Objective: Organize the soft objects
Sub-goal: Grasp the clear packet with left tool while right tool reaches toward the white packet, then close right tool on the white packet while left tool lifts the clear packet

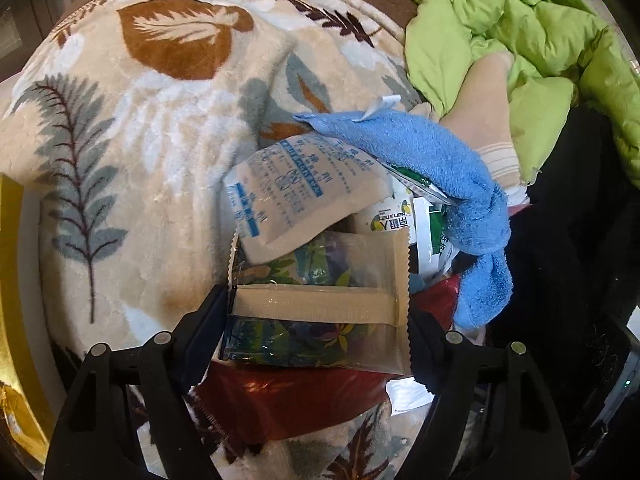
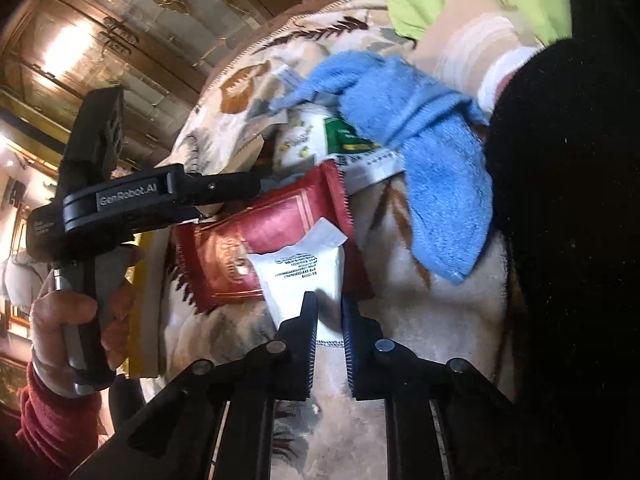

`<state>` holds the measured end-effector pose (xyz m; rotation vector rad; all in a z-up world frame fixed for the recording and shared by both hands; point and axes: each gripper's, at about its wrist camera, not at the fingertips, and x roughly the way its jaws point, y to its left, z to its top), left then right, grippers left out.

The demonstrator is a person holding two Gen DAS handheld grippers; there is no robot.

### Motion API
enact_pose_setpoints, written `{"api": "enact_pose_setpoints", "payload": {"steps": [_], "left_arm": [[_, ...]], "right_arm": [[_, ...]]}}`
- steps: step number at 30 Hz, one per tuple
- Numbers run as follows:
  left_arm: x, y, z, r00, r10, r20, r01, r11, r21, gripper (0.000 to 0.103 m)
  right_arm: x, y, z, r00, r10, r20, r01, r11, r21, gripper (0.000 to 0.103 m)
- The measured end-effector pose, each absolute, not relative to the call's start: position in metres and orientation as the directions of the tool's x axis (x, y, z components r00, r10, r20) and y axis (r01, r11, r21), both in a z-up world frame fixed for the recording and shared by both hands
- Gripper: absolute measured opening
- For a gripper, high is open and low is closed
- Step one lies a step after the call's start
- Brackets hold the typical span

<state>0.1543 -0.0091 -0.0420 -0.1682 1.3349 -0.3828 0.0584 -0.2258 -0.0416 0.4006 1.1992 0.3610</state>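
— Kraft-and-clear plastic, that packet (image 1: 320, 312): where did we have it?

— Between the fingers of our left gripper (image 1: 318, 334), its tan band running crosswise from one finger to the other, serrated edge to the right. We could not tell whether the jaws pressed it or merely framed it. It lay on a red pouch (image 1: 292, 396), with a white desiccant sachet (image 1: 296, 192) tilted over its far end.

— And the right side?

— Our right gripper (image 2: 329, 332) was clamped on a white sachet (image 2: 304, 276), whose long axis ran away from us, up over the red pouch. Our left hand (image 2: 76, 320), in a red sleeve (image 2: 52, 420), gripped its handle upright, the tool levelled sideways over the heap.

— Room to move?

— Open leaf-print blanket (image 1: 120, 152) lay to the left. A blue towel (image 1: 436, 168), a green quilt (image 1: 520, 40) and black cloth (image 1: 568, 248) crowded the right.
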Motion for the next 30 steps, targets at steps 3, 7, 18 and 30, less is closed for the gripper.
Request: {"api": "enact_pose_setpoints", "payload": {"steps": [3, 7, 18, 30], "left_arm": [[0.151, 0.002, -0.035, 0.186, -0.371, -0.910, 0.169, 0.924, -0.342, 0.079], [0.146, 0.009, -0.035, 0.176, -0.375, -0.910, 0.162, 0.923, -0.348, 0.079], [0.147, 0.001, -0.043, 0.174, -0.374, -0.911, 0.148, 0.924, -0.351, 0.079], [0.143, 0.003, -0.039, 0.202, -0.383, -0.901, 0.134, 0.923, -0.362, 0.078]], "right_arm": [[0.058, -0.222, -0.038, 0.318, 0.477, -0.819, -0.077, 0.874, 0.480, 0.011], [0.057, -0.212, -0.036, 0.285, 0.504, -0.815, -0.124, 0.863, 0.490, 0.011], [0.072, -0.170, -0.064, 0.138, 0.548, -0.825, -0.178, 0.833, 0.523, 0.051], [0.050, -0.137, -0.054, 0.182, 0.467, -0.866, -0.307, 0.863, 0.401, 0.016]]}}
